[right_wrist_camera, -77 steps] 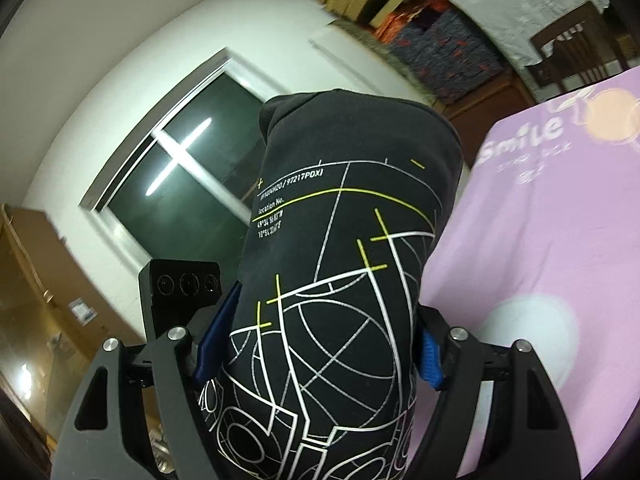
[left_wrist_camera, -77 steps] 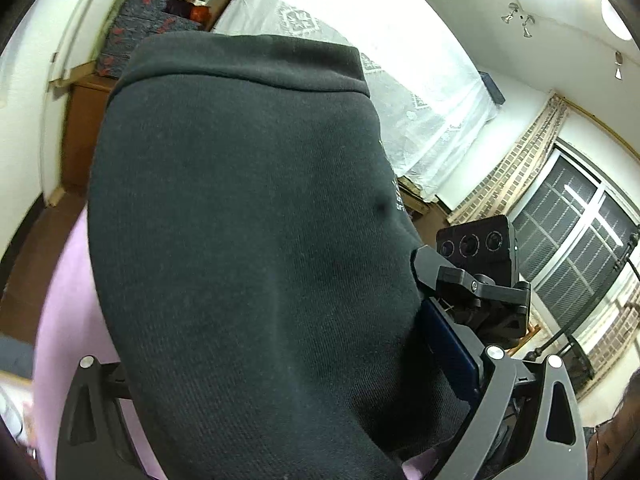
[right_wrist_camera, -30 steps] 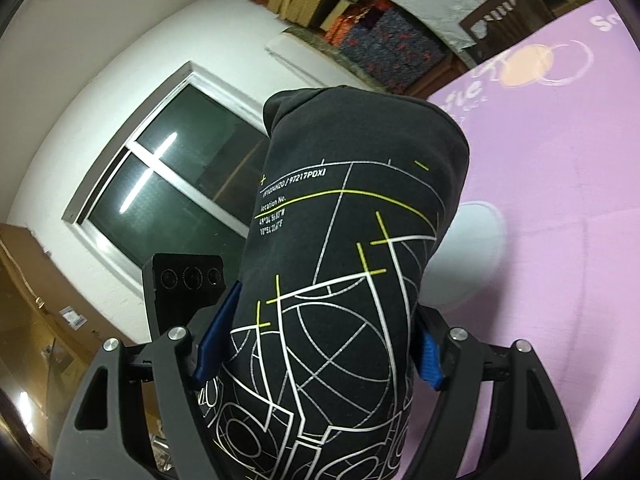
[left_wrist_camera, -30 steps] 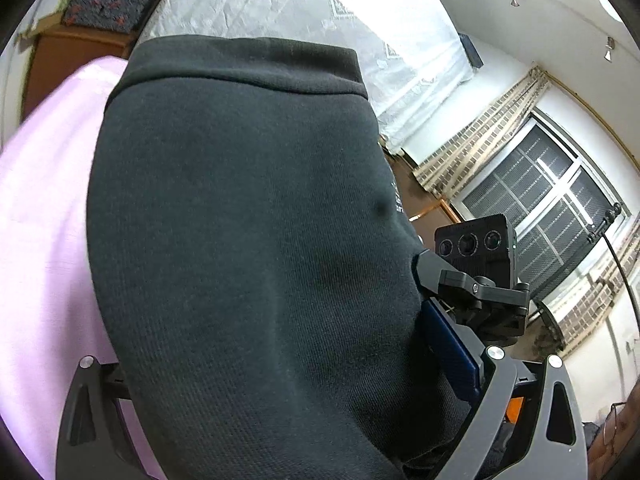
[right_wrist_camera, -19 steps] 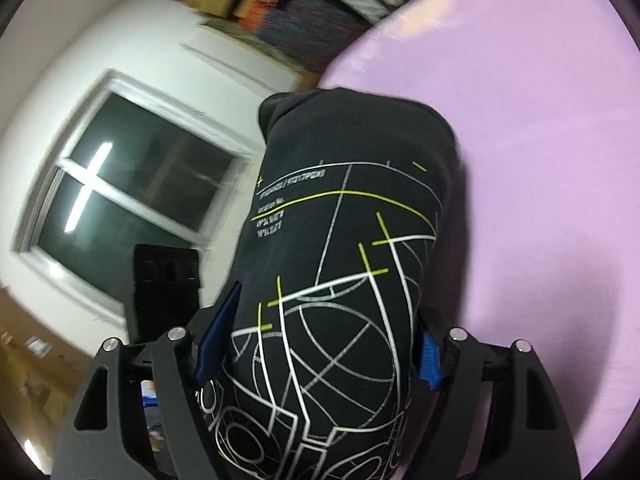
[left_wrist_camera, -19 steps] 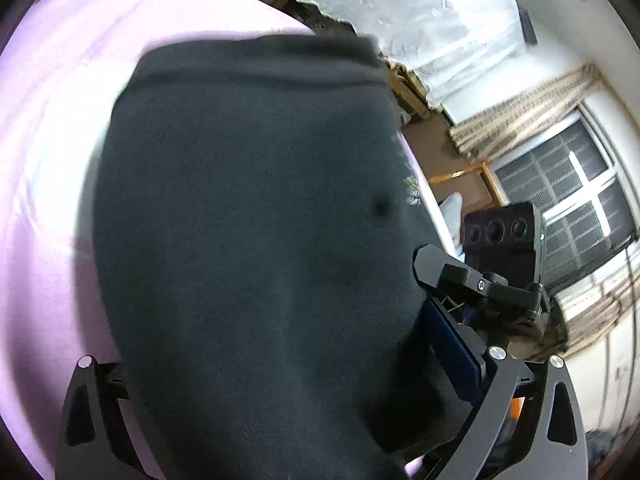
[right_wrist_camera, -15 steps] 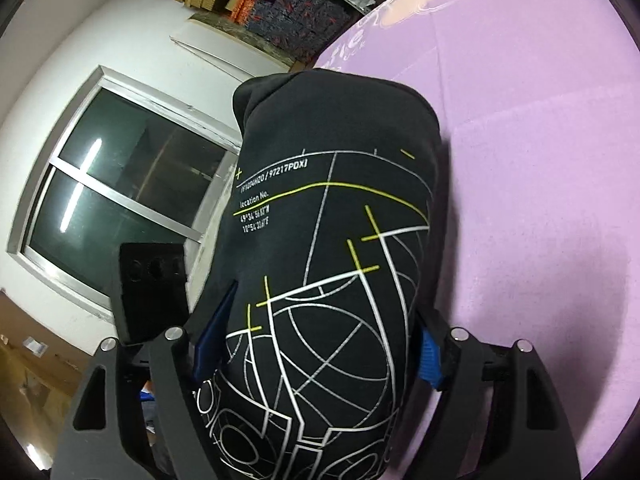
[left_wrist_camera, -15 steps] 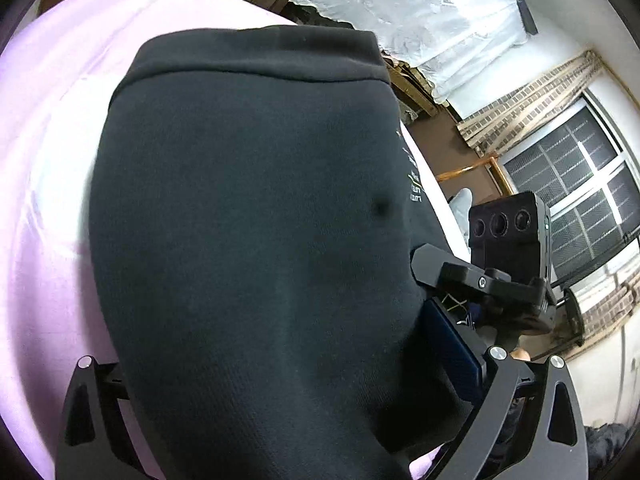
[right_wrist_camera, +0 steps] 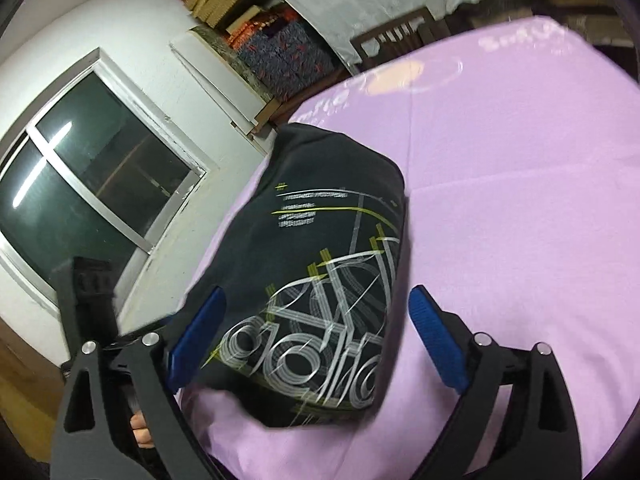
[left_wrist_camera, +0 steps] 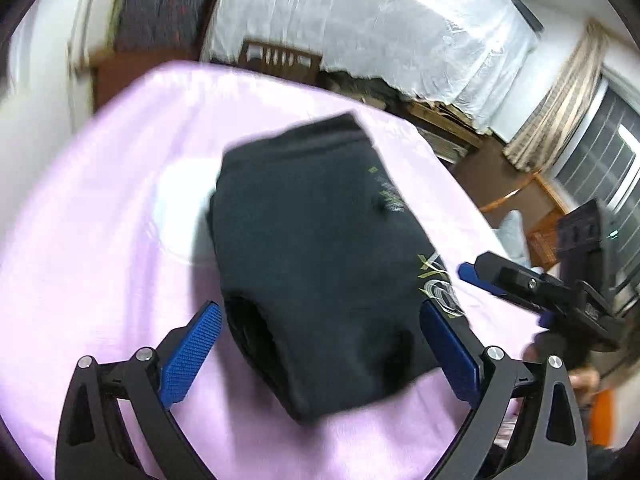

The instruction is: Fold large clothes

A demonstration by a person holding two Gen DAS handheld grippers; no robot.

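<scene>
A folded black garment [left_wrist_camera: 316, 248] with a white and yellow line print [right_wrist_camera: 320, 304] lies on the lilac sheet [left_wrist_camera: 104, 216]. My left gripper [left_wrist_camera: 320, 344] is open, its blue pads [left_wrist_camera: 192, 352] apart on either side of the garment's near end. My right gripper [right_wrist_camera: 316, 332] is open too, its blue pads [right_wrist_camera: 434, 336] spread clear of the cloth. The right gripper also shows at the right edge of the left wrist view [left_wrist_camera: 532, 292].
The lilac sheet [right_wrist_camera: 520, 184] covers a wide flat surface. A wooden chair [left_wrist_camera: 280, 60] stands beyond its far edge. A white draped cover [left_wrist_camera: 380, 24], stacked boxes [right_wrist_camera: 276, 48] and windows [right_wrist_camera: 92, 176] line the walls.
Both grippers have opened and let go of the folded garment, which now lies on the sheet. Both have drawn back a little from it.
</scene>
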